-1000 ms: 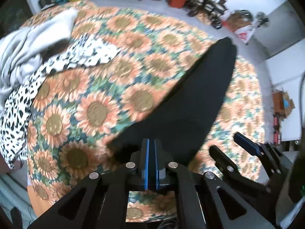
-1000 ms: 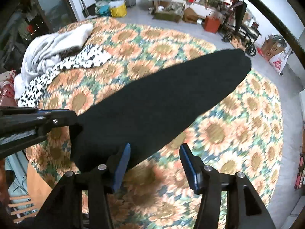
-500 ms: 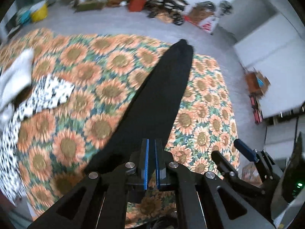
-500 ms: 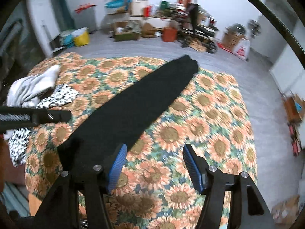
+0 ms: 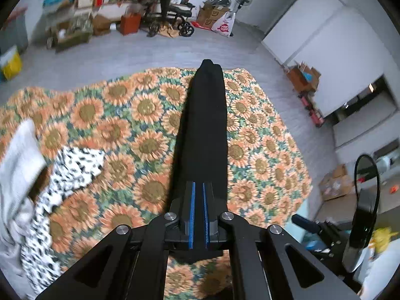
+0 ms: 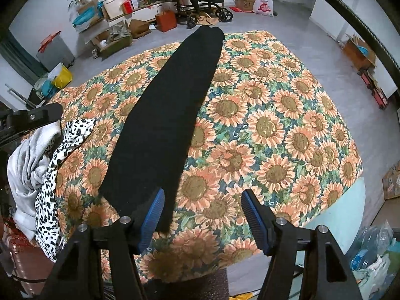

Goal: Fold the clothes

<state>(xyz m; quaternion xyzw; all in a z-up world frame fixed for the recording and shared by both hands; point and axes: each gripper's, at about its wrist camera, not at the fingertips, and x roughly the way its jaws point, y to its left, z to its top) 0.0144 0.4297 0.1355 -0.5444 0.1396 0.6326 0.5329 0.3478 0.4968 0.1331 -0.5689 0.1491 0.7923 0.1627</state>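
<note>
A long black garment (image 6: 170, 110) lies flat on the sunflower-print table cover (image 6: 275, 125), running from the near edge to the far edge. My right gripper (image 6: 202, 195) hovers above its near end with jaws opening. Only sunflower cover shows between the pads, and the left finger (image 6: 152, 212) overlaps the garment's near corner. In the left wrist view the garment (image 5: 202, 130) stretches straight ahead below my left gripper (image 5: 197, 185), which is shut with nothing visibly held. In the right wrist view the left gripper (image 6: 35, 117) sits off to the left, apart from the garment.
A grey-white garment (image 6: 27, 165) and a black-and-white spotted one (image 6: 50, 200) are heaped at the table's left side. Beyond the far edge, on the grey floor, are boxes, an orange bag (image 6: 166, 20), a wheeled scooter (image 6: 207, 7) and a yellow bucket (image 6: 62, 76).
Both grippers have risen and rolled, so the garment now runs straight ahead. The right jaws have widened. The left gripper has moved left, away from the garment's near corner.
</note>
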